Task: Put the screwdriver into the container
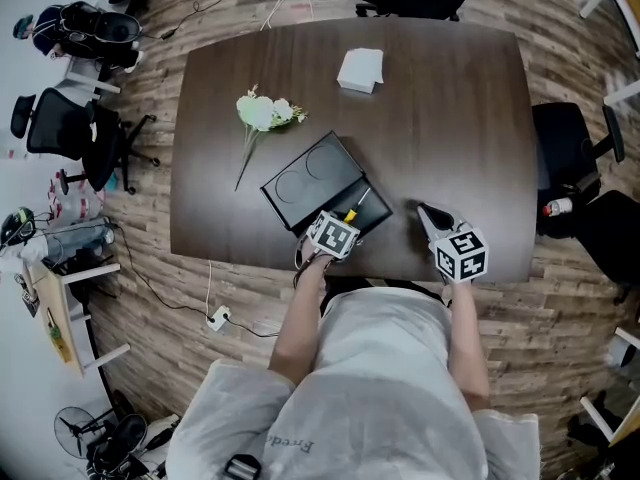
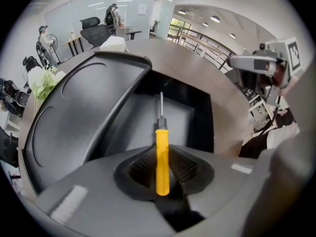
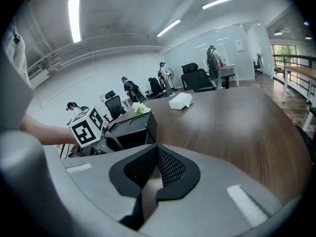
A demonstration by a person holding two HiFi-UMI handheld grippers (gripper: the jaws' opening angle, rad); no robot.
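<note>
Screwdriver (image 2: 162,166) pinched in left gripper (image 2: 162,151) fingers, tip over the container (image 2: 201,113); if I release early it could hit the container's rim; right gripper (image 3: 157,152) fingers closed, empty.

Both bare forearms reach forward, side by side. The left hand-held gripper (image 1: 343,220) points far and slightly right, with its jaws clamped on the yellow handle of the screwdriver (image 2: 162,157). The right hand-held gripper (image 1: 428,212), to its right, points far and slightly left. Its jaws are pressed together with nothing between them.
</note>
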